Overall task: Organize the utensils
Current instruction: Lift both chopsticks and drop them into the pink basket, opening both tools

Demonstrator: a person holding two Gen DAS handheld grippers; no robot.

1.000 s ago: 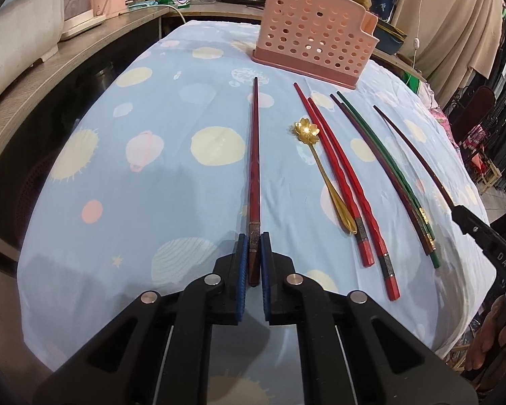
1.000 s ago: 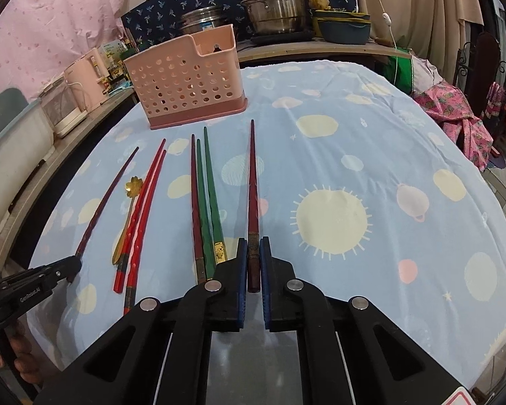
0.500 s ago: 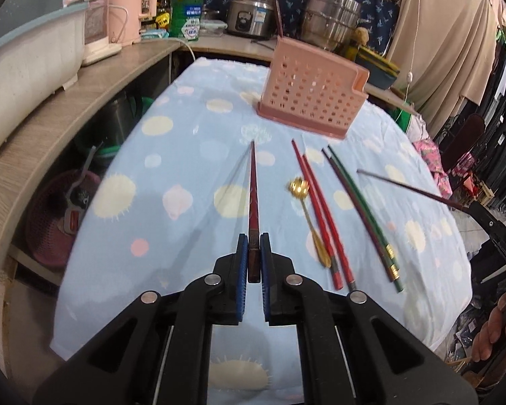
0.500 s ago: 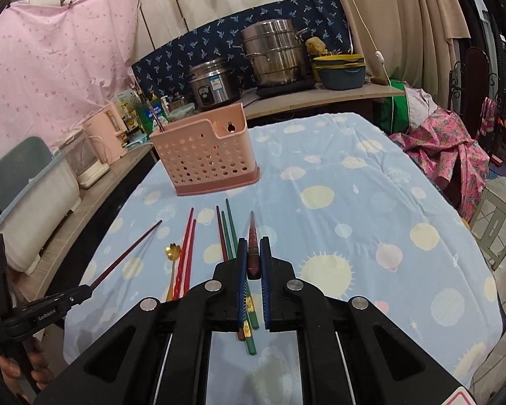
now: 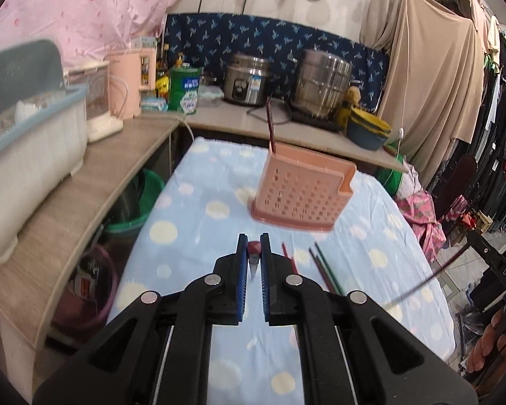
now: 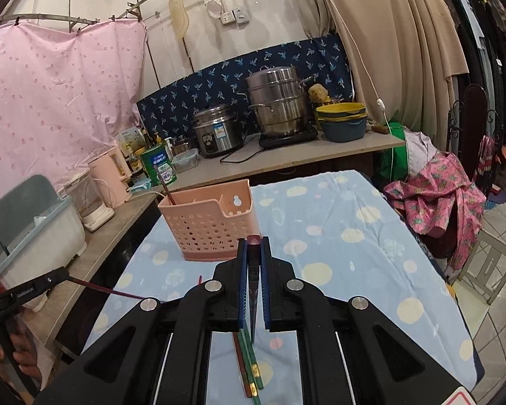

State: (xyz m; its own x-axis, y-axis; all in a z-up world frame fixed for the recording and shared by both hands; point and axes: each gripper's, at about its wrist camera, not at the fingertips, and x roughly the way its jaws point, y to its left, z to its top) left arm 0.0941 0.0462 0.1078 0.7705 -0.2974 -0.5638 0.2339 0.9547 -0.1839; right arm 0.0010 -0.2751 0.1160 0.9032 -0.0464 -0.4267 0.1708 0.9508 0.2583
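Two dark red chopsticks are pinched, one in each of our grippers: the left gripper and the right gripper both clamp narrow on a butt end. Ahead on the cloth stands the pink basket, one stick already inside. We should tip each point downward over the rim before letting go.

A home kitchen corner: a rice cooker and a steamer pot stand far on the desk, clothes hang right.

Even indoor light, fisheye-warped edges
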